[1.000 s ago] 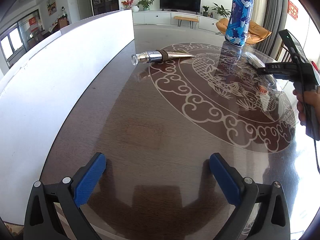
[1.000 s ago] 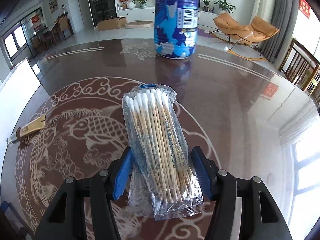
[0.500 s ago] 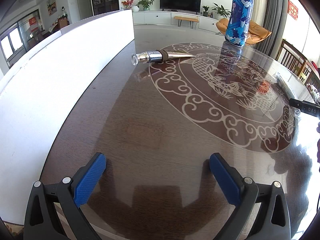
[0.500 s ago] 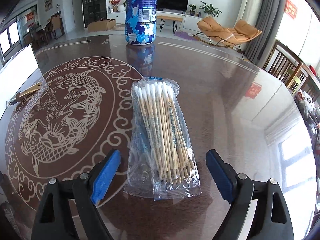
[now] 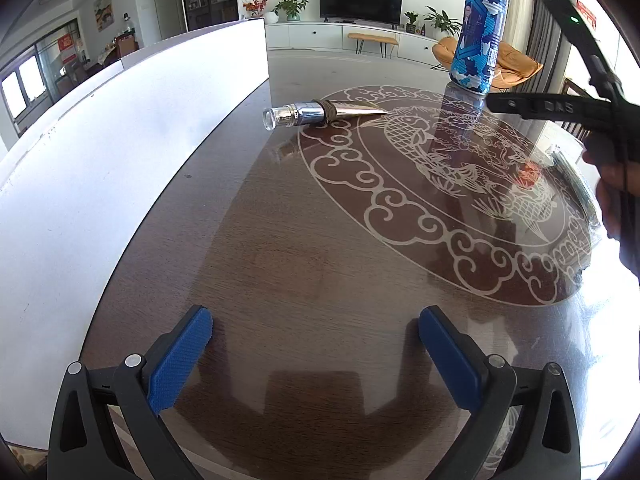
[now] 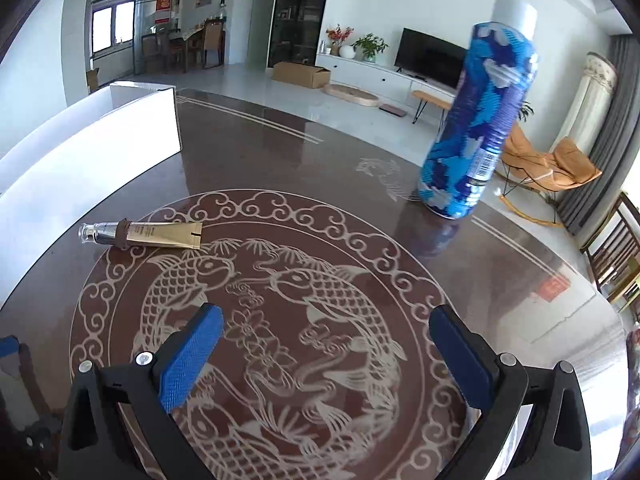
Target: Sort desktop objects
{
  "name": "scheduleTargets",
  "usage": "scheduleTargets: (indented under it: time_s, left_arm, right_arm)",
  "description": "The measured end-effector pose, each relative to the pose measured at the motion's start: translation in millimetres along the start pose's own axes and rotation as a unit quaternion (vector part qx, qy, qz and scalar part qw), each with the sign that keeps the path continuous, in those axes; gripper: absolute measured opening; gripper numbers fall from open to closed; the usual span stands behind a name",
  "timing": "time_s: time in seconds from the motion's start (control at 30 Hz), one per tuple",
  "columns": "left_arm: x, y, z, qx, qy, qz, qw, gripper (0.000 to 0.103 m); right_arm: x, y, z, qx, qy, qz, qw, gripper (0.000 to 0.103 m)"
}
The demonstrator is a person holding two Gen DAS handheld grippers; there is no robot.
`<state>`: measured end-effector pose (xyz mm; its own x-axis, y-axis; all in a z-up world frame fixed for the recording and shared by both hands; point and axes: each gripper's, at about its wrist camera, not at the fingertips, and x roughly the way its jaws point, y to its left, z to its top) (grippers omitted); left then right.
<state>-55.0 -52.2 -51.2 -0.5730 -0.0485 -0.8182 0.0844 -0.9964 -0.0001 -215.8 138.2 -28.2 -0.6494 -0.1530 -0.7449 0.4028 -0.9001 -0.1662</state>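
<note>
Left wrist view. Left gripper (image 5: 316, 344) spread wide, blue pads apart above bare brown table (image 5: 304, 248), nothing between them. Gold tube (image 5: 326, 113) lying flat at the far rim of the fish-and-cloud medallion (image 5: 448, 196), just beside the white box wall (image 5: 132, 128). Long axis running across the picture: clear cap and silver neck toward the box on the left, flat crimped tail toward the right. Blue patterned can (image 5: 478, 36) standing upright farther off, to the right of the tube, white cap uppermost. Right gripper's black body visible at the right edge, held in a hand (image 5: 616, 196); fingertips out of sight here. Clear packet (image 5: 572, 176) lying flat beneath it at the medallion's right side, contents unclear.

Right wrist view. Right gripper (image 6: 326, 354) having just been opening, now fully spread, nothing between the pads, hovering over the medallion's carp. Tube at left middle, cap left, tail right, axis nearly level. Can at upper right, well apart from the tube.
</note>
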Motion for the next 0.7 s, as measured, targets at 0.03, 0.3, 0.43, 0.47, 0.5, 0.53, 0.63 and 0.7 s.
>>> scheduleTargets:
  time_s: [0.03, 0.3, 0.43, 0.47, 0.5, 0.53, 0.63, 0.7]
  left_arm:
    - [0, 0, 0, 0.000, 0.000, 0.000, 1.0000, 0.103]
    - [0, 0, -1, 0.000, 0.000, 0.000, 1.0000, 0.103]
    - [0, 0, -1, 0.000, 0.000, 0.000, 1.0000, 0.103]
    - [0, 0, -1, 0.000, 0.000, 0.000, 1.0000, 0.103]
    - [0, 0, -1, 0.000, 0.000, 0.000, 1.0000, 0.103]
    - [0, 0, -1, 0.000, 0.000, 0.000, 1.0000, 0.103]
    - [0, -1, -1, -0.001, 0.000, 0.000, 1.0000, 0.103]
    - [-1, 0, -1, -0.001, 0.000, 0.000, 1.0000, 0.103]
  right_arm:
    - [15, 6, 12, -0.004, 0.012, 0.000, 1.000, 0.103]
    - [98, 38, 75, 0.011, 0.068, 0.051, 0.996, 0.103]
    - [121, 58, 87, -0.006, 0.083, 0.070, 0.994, 0.103]
    - [126, 63, 87, -0.017, 0.088, 0.072, 0.993, 0.103]
    - [131, 67, 86, -0.027, 0.094, 0.077, 0.992, 0.103]
    - [133, 70, 84, -0.036, 0.096, 0.083, 0.991, 0.103]
    - [130, 73, 74, -0.041, 0.102, 0.128, 0.986, 0.103]
    - [120, 77, 63, -0.059, 0.101, 0.139, 0.983, 0.103]
